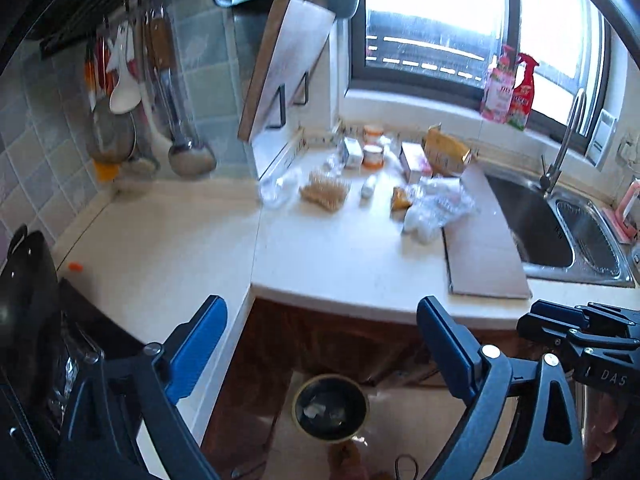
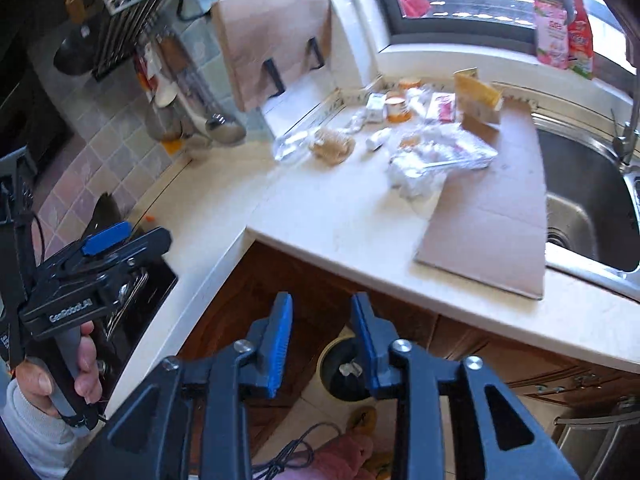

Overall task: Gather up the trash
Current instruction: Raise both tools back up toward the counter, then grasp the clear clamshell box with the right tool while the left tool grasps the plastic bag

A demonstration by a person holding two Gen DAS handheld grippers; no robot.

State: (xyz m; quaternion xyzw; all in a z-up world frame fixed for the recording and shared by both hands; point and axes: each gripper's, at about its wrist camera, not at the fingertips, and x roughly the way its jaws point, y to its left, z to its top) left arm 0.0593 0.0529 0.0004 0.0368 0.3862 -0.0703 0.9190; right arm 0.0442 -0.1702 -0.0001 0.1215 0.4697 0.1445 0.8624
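Note:
Trash lies at the back of the white counter (image 1: 340, 256): a crumpled clear plastic bag (image 1: 436, 208) (image 2: 436, 156), a yellow box (image 1: 444, 152) (image 2: 476, 94), orange-lidded cups (image 1: 373, 156) (image 2: 398, 108), a brown fibrous wad (image 1: 324, 192) (image 2: 332, 144) and small wrappers. A flat cardboard sheet (image 1: 484, 260) (image 2: 492, 224) rests beside the sink. On the floor below the counter corner stands a round dark bin (image 1: 330, 408) (image 2: 344, 372) with scraps inside. My left gripper (image 1: 320, 302) hangs wide open above the bin, holding nothing. My right gripper (image 2: 321, 298) is partly open and holds nothing, also above the bin.
A steel sink (image 1: 560, 220) with a tap is at the right. A cutting board (image 1: 288, 64) leans on its stand at the back wall. Utensils (image 1: 132, 92) hang at the left above the counter. A dark pan (image 1: 24, 280) sits on the stove. Two bottles (image 1: 508, 88) stand on the sill.

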